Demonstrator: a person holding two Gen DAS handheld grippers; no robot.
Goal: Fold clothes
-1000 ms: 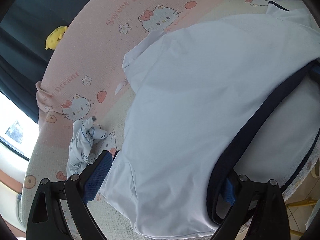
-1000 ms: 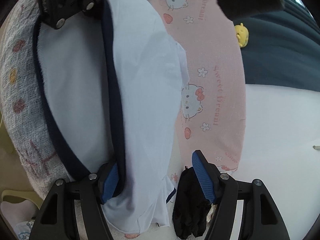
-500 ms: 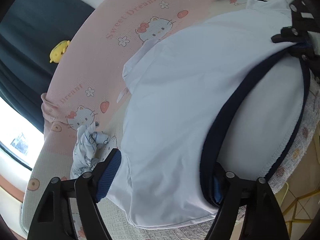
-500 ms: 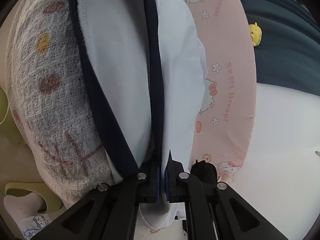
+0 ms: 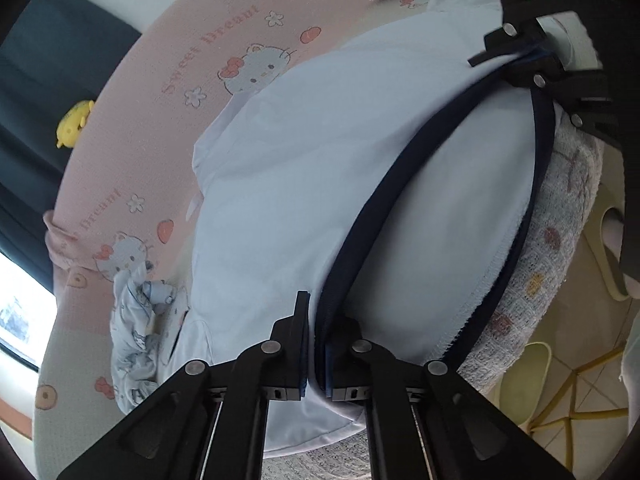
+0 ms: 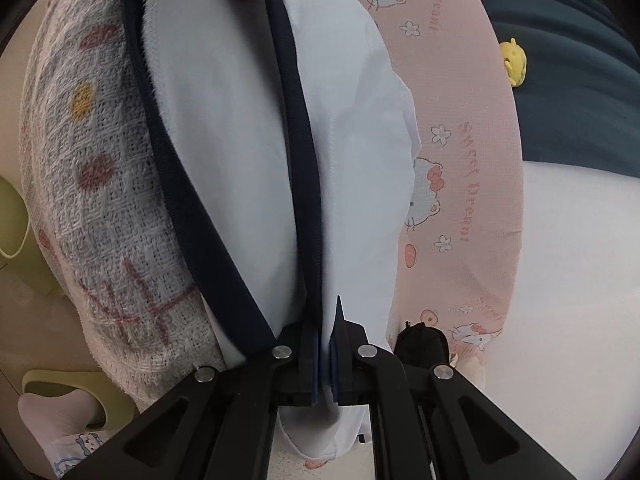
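Since the pale blue cotton garment with navy trim [image 5: 320, 168] lies spread across the pink cartoon-cat blanket [image 5: 168, 128] at the edge of the bed, both tools meet it at its near edge. The left gripper [image 5: 314, 344] has just been closing and now pinches the cloth beside the dark binding, fabric bunched between its pads. The right gripper [image 6: 325, 356] has likewise just been closing, and it clamps the opposite end of the same folded edge. The cloth looks light, thin and limp, so it will likely sag and slide unless held taut between the two grips. The stitched navy trim [image 6: 298, 128] seems the firmest place to take hold.
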